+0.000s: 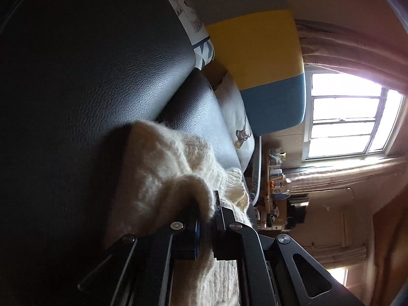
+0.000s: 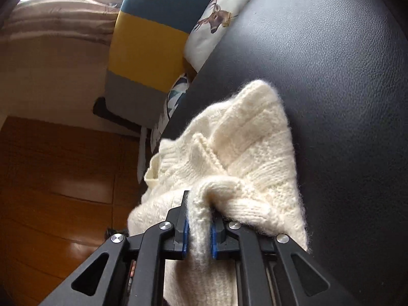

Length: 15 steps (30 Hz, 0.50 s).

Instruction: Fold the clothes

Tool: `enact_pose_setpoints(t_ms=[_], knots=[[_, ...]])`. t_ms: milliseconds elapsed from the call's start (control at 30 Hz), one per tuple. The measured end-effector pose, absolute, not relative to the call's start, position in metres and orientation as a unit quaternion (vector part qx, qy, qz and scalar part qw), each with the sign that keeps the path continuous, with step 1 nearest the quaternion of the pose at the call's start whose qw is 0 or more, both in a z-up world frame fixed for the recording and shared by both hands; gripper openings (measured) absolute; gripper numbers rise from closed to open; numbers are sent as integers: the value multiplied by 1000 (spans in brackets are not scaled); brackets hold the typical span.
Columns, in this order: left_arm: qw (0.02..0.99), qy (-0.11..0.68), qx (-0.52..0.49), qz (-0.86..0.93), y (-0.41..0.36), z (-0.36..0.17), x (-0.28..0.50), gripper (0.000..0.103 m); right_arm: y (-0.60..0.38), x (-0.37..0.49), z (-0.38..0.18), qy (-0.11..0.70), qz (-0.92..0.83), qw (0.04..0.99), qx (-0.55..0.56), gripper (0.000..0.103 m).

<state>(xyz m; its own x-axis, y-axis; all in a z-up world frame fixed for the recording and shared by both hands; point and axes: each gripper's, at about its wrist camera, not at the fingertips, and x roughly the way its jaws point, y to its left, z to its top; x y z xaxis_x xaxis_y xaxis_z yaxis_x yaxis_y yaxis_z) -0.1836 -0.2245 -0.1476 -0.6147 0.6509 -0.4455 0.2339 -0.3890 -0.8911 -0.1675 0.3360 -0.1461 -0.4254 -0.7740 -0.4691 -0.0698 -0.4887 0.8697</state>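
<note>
A cream knitted sweater (image 1: 158, 168) lies bunched on a black leather sofa (image 1: 89, 76). In the left wrist view my left gripper (image 1: 207, 211) is shut on a fuzzy fold of the knit, which hides its fingertips. In the right wrist view the same sweater (image 2: 244, 148) spreads over the sofa seat (image 2: 331, 76), and my right gripper (image 2: 200, 214) is shut on a thick fold of it between the blue pads (image 2: 213, 239). Both views are rolled sideways. More knit hangs down below each gripper.
Printed cushions (image 1: 237, 117) (image 2: 219, 17) lean at the sofa's end beside a grey, yellow and blue upholstered panel (image 1: 257, 48) (image 2: 142, 51). A bright window (image 1: 346, 117) with curtains and a cluttered table (image 1: 275, 193) lie beyond. Wooden floor (image 2: 56, 191) borders the sofa.
</note>
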Motion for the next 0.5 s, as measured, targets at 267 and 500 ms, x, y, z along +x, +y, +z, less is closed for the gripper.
enact_pose_setpoints(t_ms=[267,500], knots=[[159,-508,-435,726,-227,-143,-123,7,332,-132,-133,-460,-681,278,497,28],[190,-535,-424,706,-229,-118,-100,15,318,-115,-121,-470,-637,323,518,57]])
